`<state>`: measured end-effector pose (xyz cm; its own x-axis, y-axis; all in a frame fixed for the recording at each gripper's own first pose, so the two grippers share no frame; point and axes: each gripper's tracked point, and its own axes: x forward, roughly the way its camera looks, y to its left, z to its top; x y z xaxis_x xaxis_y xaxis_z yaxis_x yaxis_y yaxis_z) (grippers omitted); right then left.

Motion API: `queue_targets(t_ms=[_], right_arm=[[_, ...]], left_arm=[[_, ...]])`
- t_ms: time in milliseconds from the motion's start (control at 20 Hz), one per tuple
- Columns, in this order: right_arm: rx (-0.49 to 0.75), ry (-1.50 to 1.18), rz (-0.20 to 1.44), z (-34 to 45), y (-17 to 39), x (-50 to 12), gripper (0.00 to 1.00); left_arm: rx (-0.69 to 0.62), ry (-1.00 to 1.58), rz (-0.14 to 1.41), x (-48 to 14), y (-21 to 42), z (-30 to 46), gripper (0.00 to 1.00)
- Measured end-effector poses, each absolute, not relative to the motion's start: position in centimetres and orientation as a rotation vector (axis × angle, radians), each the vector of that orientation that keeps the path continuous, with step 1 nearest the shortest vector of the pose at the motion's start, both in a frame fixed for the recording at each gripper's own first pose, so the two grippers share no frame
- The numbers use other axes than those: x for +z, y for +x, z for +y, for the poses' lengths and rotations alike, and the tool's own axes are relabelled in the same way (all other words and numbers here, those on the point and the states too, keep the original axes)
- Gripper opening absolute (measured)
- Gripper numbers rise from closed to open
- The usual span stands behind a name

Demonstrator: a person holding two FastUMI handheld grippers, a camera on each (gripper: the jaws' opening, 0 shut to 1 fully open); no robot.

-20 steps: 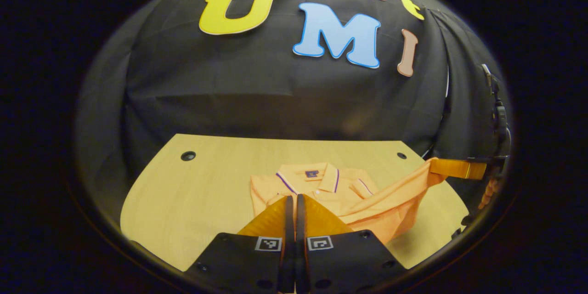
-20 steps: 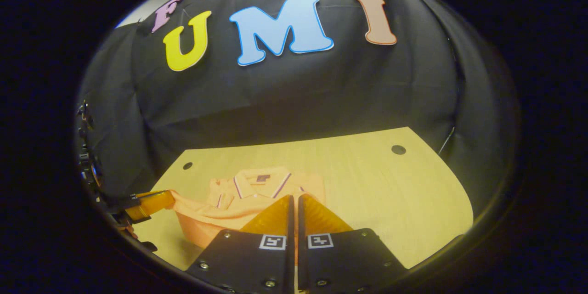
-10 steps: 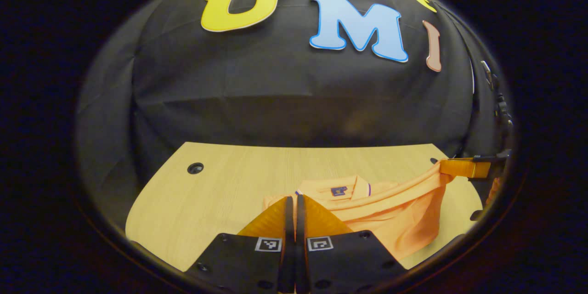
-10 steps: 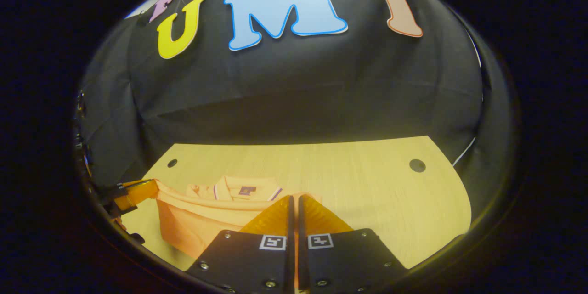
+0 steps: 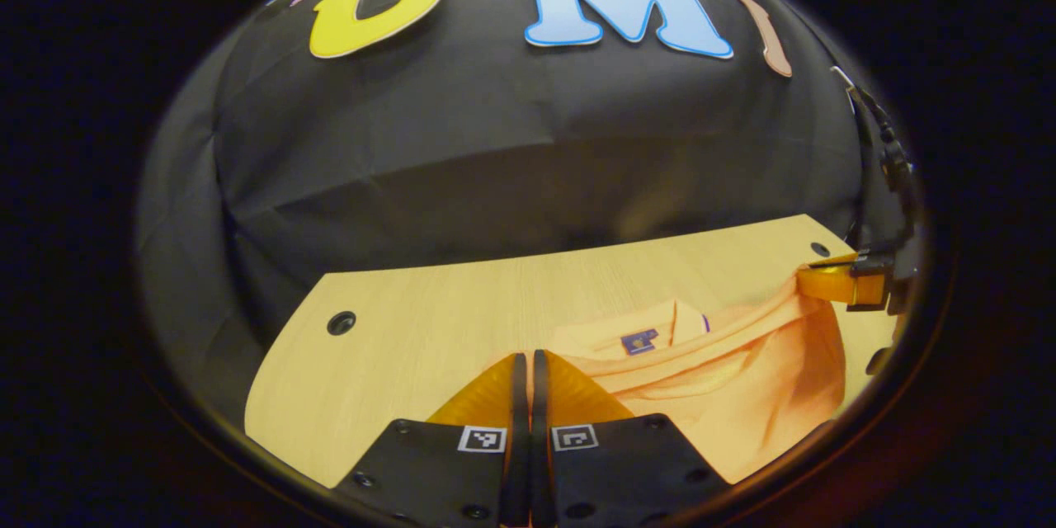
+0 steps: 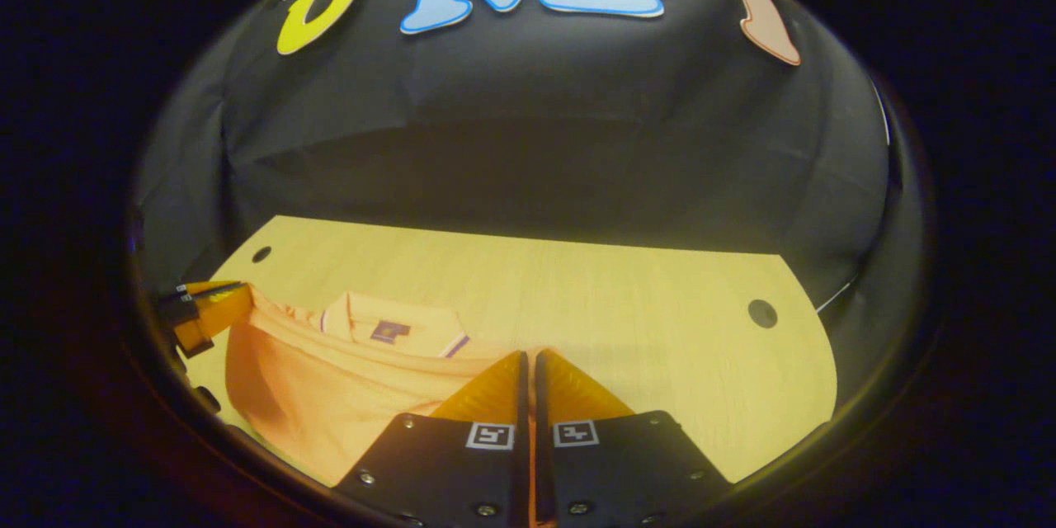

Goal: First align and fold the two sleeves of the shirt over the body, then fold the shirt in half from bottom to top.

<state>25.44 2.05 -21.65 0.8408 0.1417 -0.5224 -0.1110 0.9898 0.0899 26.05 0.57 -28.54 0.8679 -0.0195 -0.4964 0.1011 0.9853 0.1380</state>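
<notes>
An orange polo shirt lies on the wooden table, its collar with a small dark label facing the far wall. The bottom hem is lifted and stretched taut between both grippers, hanging over the body just short of the collar. My left gripper is shut on one hem corner and appears at the left edge of the right gripper view. My right gripper is shut on the other corner and appears in the left gripper view. In the right gripper view the shirt sags below the collar.
The table has round cable holes near its far corners. Bare tabletop stretches beyond the shirt up to the black booth wall. A cable hangs by the right gripper.
Both grippers have carried the lifted hem forward over the shirt's body toward the collar. The buttoned front is now covered by the folded-over cloth.
</notes>
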Motion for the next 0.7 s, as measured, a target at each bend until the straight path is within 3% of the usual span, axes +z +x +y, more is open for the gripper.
queue_targets(t_ms=[450, 500, 600, 650, 700], right_arm=[[0.109, 0.078, 0.630, 2.7, 26.0, -24.4, 0.06], [0.110, 0.059, 0.631, 2.6, 25.8, -24.3, 0.08], [0.114, 0.028, 0.622, 2.4, 25.4, -23.7, 0.12], [0.116, 0.021, 0.615, 2.4, 25.1, -23.2, 0.13], [0.118, 0.016, 0.605, 2.5, 24.9, -22.9, 0.16]], left_arm=[[-0.032, 0.157, 0.540, -30.7, 27.1, 0.7, 0.08], [-0.032, 0.148, 0.544, -30.7, 26.9, 0.7, 0.14], [-0.032, 0.129, 0.553, -30.5, 26.3, 0.8, 0.14], [-0.036, 0.123, 0.552, -30.4, 26.1, 0.7, 0.20], [-0.034, 0.128, 0.548, -30.2, 25.8, 0.7, 0.33]])
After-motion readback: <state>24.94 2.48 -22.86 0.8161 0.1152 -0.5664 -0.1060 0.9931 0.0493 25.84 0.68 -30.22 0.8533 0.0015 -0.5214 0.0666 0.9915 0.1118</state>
